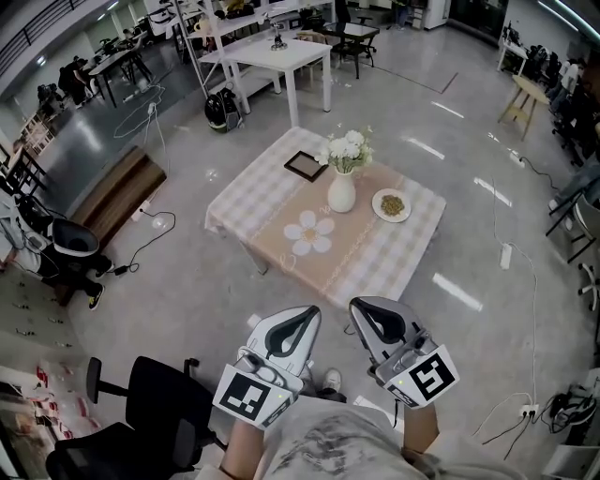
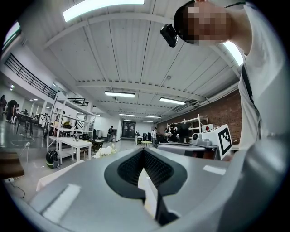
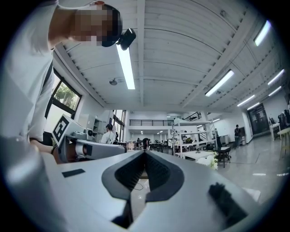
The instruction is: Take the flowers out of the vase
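The hall is bright, evenly lit by long ceiling lamps. In the head view the glossy floor (image 1: 469, 234) returns them as pale streaks, and I see the strongest at 2 and 4 o'clock from the table (image 1: 253, 197). The shadow under the table is faint and soft, and straight lines bend toward the edges.

In the left gripper view a lamp (image 2: 102, 7) at 11 o'clock is burnt to white, and the near body of the left gripper (image 2: 144, 152) is out of focus. In the right gripper view another lamp (image 3: 126, 63) glares near 12 o'clock, and the right gripper (image 3: 145, 154) is equally soft. Both views are circles with a black rim.
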A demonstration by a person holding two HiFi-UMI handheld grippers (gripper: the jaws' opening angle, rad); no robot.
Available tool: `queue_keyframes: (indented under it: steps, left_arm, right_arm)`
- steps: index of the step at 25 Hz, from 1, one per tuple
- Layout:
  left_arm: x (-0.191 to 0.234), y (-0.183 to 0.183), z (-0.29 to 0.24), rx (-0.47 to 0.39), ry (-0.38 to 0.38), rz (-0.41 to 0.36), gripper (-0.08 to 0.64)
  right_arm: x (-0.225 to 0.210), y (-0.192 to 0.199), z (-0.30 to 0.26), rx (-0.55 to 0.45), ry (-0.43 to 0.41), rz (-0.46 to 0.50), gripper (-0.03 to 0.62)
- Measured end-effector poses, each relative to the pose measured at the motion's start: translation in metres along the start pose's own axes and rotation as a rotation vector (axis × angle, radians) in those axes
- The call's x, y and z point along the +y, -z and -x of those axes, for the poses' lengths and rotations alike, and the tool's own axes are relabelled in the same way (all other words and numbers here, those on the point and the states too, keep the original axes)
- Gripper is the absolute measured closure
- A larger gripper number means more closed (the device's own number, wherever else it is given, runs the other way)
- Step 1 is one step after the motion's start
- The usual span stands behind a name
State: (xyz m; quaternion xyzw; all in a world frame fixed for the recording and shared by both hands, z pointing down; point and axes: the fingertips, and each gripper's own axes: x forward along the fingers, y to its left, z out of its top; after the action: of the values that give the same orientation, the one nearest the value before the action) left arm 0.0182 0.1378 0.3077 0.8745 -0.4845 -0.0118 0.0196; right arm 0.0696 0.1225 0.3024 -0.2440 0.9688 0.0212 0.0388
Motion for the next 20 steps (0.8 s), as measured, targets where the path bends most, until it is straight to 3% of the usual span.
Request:
queue_keyframes:
  steps: [9, 20]
  left_arm:
    - [0.018, 0.007, -0.022, 0.008, 0.022, 0.008, 0.551]
    - [0.074, 0.008, -0.062, 0.005, 0.071, 0.039, 0.551]
  right_arm:
    - [-0.024, 0.011, -0.014, 0.015, 0.029, -0.009, 0.578]
    - [-0.064, 0.018, -0.064, 0.044, 0.077, 0.003, 0.578]
